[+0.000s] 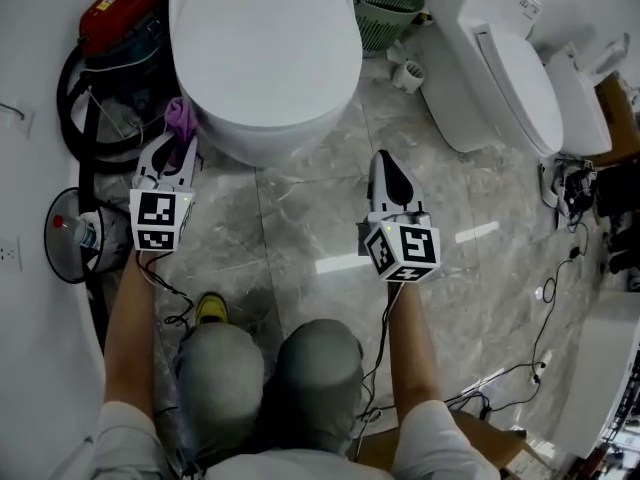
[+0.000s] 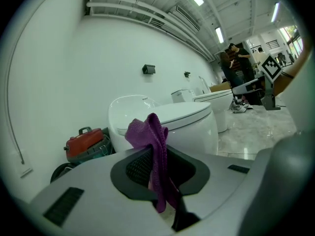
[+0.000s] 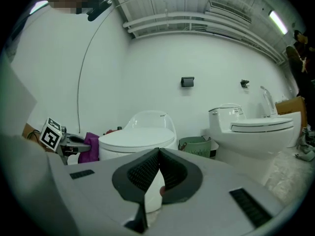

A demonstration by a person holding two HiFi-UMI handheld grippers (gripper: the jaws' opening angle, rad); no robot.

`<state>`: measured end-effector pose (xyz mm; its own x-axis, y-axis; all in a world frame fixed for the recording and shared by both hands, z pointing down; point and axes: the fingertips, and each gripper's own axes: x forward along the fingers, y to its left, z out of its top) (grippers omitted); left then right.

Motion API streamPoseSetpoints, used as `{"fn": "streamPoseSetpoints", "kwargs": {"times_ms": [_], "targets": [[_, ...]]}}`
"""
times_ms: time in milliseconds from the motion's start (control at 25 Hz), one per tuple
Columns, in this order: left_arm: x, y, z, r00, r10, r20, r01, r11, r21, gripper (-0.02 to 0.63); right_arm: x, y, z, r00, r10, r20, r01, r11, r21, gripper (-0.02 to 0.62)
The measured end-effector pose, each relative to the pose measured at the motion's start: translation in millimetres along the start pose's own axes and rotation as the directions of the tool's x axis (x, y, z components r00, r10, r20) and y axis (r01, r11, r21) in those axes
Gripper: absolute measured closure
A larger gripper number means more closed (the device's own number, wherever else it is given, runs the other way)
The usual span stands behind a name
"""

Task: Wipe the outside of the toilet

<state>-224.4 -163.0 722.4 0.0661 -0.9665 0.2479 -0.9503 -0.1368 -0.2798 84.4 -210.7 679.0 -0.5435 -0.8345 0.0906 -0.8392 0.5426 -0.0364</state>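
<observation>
Grey floor [image 1: 300, 230], toilet [image 1: 265, 58], left gripper [image 1: 173, 156] clamping purple cloth [image 1: 180, 118], right gripper [image 1: 386, 160] closed

toilet [image 1: 265, 48]: rear cut off at head view's top edge, lid print too small to read. cloth [image 2: 150, 136]: lower end hidden inside left gripper [image 2: 156, 156] jaws. red unit [image 1: 125, 13] partly behind toilet. far people [image 2: 235, 63] too small.

floor [image 1: 310, 218]: grey marble | on it: toilet [image 1: 265, 48], second toilet [image 1: 500, 78], basket [image 1: 385, 13], cables [image 1: 545, 348]
</observation>
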Motion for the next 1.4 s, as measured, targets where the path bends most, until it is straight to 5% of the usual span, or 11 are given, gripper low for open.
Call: {"fn": "streamPoseSetpoints", "kwargs": {"times_ms": [520, 1040, 1400], "targets": [[9, -87, 39, 0.994, -0.084, 0.070, 0.083, 0.996, 0.025, 0.528, -44, -33, -19, 1.000, -0.022, -0.009, 0.022, 1.000, 0.004, 0.588], [48, -189, 74, 0.944, -0.306, 0.126, 0.292, 0.949, 0.118, 0.529, -75, -62, -32, 0.995, -0.086, -0.044, 0.085, 0.996, -0.015, 0.588], [47, -264, 84, 0.826, -0.552, 0.110, 0.520, 0.823, 0.228, 0.529, -72, -65, -44, 0.994, -0.094, -0.061, 0.092, 0.995, -0.037, 0.588]]}}
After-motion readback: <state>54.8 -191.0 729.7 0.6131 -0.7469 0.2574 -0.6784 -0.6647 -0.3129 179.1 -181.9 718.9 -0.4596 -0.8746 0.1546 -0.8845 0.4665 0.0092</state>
